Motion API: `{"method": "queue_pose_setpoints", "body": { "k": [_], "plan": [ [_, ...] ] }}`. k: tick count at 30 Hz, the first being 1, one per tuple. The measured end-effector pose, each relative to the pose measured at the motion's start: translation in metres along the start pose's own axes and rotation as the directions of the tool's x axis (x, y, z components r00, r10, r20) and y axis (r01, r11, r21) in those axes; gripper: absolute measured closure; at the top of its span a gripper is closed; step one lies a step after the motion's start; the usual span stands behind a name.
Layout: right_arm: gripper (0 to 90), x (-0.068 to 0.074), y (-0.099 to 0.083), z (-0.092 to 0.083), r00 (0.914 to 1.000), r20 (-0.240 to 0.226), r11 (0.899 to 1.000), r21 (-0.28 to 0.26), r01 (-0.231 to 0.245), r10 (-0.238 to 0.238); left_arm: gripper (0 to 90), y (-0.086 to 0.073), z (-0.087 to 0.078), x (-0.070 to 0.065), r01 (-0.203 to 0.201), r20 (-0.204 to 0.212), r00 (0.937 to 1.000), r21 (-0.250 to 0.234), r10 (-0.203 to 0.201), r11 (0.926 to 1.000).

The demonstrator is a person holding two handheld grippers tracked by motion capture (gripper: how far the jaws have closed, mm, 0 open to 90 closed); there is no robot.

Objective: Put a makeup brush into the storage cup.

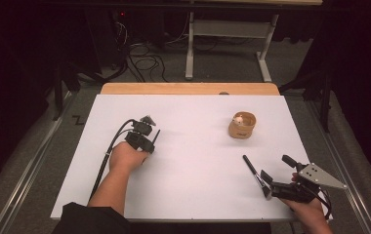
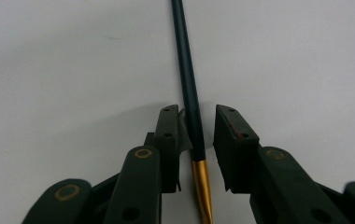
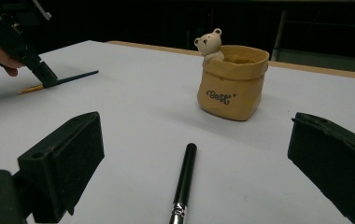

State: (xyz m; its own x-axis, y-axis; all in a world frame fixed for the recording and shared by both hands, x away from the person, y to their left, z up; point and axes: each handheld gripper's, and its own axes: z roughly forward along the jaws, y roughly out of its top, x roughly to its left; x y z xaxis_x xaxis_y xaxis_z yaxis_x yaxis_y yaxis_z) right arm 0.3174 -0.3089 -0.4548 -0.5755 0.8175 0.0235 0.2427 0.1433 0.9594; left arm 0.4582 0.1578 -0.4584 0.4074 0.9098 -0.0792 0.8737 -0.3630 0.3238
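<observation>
A thin dark brush [image 2: 185, 56] with a gold ferrule [image 2: 202, 182] lies on the white table [image 1: 193, 195]. My left gripper [image 2: 198, 112] stands over it, jaws either side of the handle; one pad is against it and a gap shows at the other. In the high view the left gripper [image 1: 150, 145] is left of centre. A thicker black brush [image 3: 185, 177] lies between the wide-open jaws of my right gripper [image 3: 196, 123], which touch nothing. This gripper [image 1: 277, 168] sits at the front right beside that black brush [image 1: 253, 170].
A tan sack-shaped pot [image 1: 242, 125] with a small bear figure [image 3: 210, 44] on its rim stands at the back right of the table. A wooden strip [image 1: 188, 88] runs along the far edge. Beyond it are table legs and cables on the floor.
</observation>
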Motion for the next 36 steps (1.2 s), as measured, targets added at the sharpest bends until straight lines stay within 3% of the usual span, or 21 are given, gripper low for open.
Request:
{"method": "queue_pose_setpoints", "body": {
  "k": [36],
  "plan": [
    [4.2,0.0001,0.0004,0.0,1.0,-0.001,1.0,-0.001,0.004,-0.004,78.5,0.0001,0.0018,-0.0006,0.017,-0.036,0.9992,0.002,-0.017,0.9999]
  ]
}}
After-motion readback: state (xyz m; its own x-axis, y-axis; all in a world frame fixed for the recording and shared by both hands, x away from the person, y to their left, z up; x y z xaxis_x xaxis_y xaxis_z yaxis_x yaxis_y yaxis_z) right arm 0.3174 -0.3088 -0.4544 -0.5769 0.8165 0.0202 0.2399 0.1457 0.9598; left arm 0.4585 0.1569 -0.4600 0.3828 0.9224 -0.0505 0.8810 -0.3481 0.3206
